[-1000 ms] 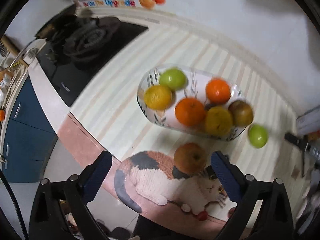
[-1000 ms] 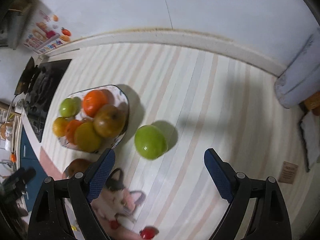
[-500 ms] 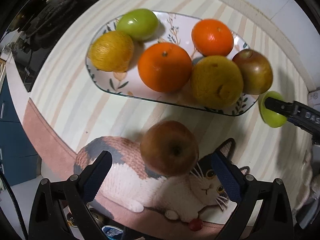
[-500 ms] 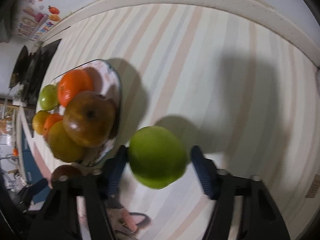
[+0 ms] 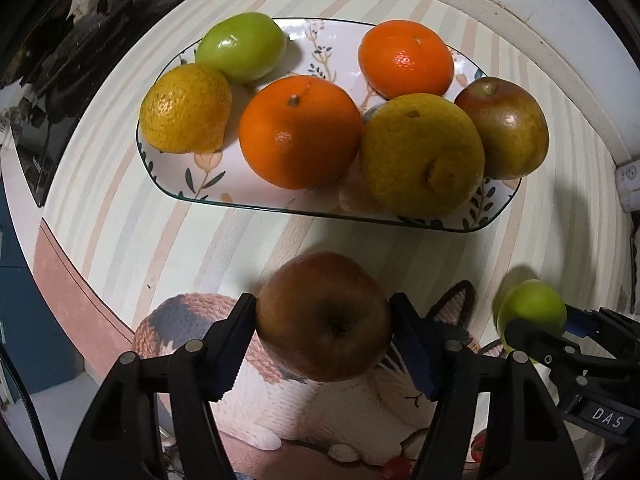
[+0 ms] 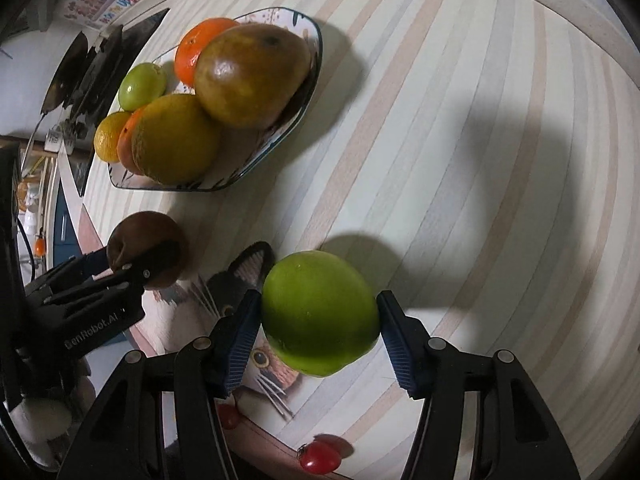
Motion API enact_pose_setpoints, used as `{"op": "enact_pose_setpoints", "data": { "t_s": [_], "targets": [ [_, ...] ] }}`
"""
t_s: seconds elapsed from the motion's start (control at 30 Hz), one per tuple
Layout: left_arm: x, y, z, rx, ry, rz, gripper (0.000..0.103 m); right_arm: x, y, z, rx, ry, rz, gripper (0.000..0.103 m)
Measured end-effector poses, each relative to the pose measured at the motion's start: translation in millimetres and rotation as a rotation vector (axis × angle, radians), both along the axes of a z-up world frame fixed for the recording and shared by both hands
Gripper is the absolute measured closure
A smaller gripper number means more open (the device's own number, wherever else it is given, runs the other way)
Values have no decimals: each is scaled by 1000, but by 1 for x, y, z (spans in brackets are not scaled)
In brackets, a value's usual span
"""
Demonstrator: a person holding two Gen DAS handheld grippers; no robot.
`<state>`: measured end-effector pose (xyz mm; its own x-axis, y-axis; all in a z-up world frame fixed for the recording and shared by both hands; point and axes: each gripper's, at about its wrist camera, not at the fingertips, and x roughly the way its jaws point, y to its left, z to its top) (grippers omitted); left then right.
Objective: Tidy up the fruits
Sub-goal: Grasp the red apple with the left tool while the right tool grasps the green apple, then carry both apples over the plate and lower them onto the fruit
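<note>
Closed since half a second ago: left gripper (image 5: pixel 323 320) now clamped on brown apple (image 5: pixel 324 316), pads that stood wide of it now pressed to both sides. Likewise closed: right gripper (image 6: pixel 320 320), gripping green apple (image 6: pixel 320 312) with blue pads flush against its flanks, where a sliver of gap showed before

Both fruits held low over striped tablecloth (image 6: pixel 460 140), whether lifted clear or resting on it not certain. Under the brown apple, a printed cat (image 5: pixel 304 408) on the cloth. Just beyond, an oblong floral plate (image 5: pixel 176 168) carrying six fruits: a green one (image 5: pixel 242 46) and a yellow one (image 5: pixel 186 108) at the left end, two oranges (image 5: pixel 300 132) in the middle, a large yellow-green citrus (image 5: pixel 420 156) and another brown apple (image 5: pixel 504 128) crowded at the right end. Seen from the right wrist, a cherry tomato (image 6: pixel 320 456) near the cloth's edge, apart from everything else

Likely step: carrying both apples to the plate. Best done by lifting straight up before travelling, to clear the plate's rim. Brown apple probably best set in the bare patch near the plate's near-left rim; green apple harder to place, right end already full. One at a time advisable, to avoid the grippers meeting. Gentle release needed, round fruit prone to rolling off
</note>
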<state>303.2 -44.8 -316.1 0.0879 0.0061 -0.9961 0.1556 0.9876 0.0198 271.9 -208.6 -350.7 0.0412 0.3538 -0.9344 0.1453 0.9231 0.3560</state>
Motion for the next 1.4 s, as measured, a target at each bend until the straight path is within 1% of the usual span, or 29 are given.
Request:
{"op": "enact_pose_setpoints", "data": {
  "t_s": [0.1, 0.2, 0.23, 0.3, 0.33, 0.4, 0.5, 0.53, 0.57, 0.63, 0.7, 0.73, 0.8, 0.9, 0.97, 1.03, 1.2, 1.27, 1.3, 1.33, 1.37, 1.4],
  "targets": [
    [-1, -4, 1, 3, 2, -5, 38, 0, 3, 1, -17, -6, 12, 41],
    [-1, -5, 3, -14, 8, -2, 38, 3, 9, 3, -30, -7, 19, 41],
    [-3, -5, 6, -23, 7, 1, 38, 3, 9, 3, -24, -3, 13, 42],
    [-5, -1, 15, -45, 7, 9, 38, 4, 5, 9, 20, -1, -18, 42],
    [-6, 0, 22, -64, 6, 14, 38, 5, 2, 14, 40, -4, -32, 42],
    [-5, 7, 41, -108, -4, 25, 38, 10, -3, 33, 82, -39, -65, 42],
    [5, 6, 82, -168, -55, 17, 38, 26, -13, 68, 119, -108, -92, 42],
    [13, 3, 100, -187, -81, 5, 38, 33, -16, 78, 122, -127, -94, 42],
    [20, 4, 110, -196, -97, -2, 38, 47, -18, 90, 122, -156, -99, 42],
    [41, 2, 128, -203, -127, -13, 38, 69, -21, 104, 96, -198, -95, 42],
    [67, 2, 136, -180, -158, -27, 38, 99, -22, 110, 50, -222, -94, 42],
    [83, -1, 136, -149, -165, -42, 38, 110, -22, 108, 30, -221, -89, 42],
    [109, 1, 124, -118, -148, -48, 38, 134, -19, 99, 7, -203, -85, 42],
    [139, 2, 102, -78, -100, -46, 38, 161, -20, 85, -17, -164, -79, 42],
    [158, 3, 80, -46, -52, -45, 38, 172, -19, 73, -29, -144, -72, 42],
    [162, 4, 66, -26, -19, -42, 38, 176, -21, 64, -31, -126, -71, 42],
    [164, 2, 45, -34, 52, -30, 37, 182, -15, 43, -27, -83, -45, 42],
    [163, 1, 45, -41, 53, -36, 37, 184, -15, 32, 8, -37, -55, 40],
    [162, 0, 46, -33, 52, -37, 36, 183, -17, 30, 15, -25, -60, 36],
    [163, -1, 46, -22, 49, -38, 31, 182, -19, 27, 23, -13, -68, 25],
    [163, -1, 47, -7, 39, -34, 26, 182, -23, 26, 28, -6, -82, 20],
    [163, 0, 48, 0, 32, -29, 13, 182, -24, 25, 33, -6, -87, 20]
  ]
}}
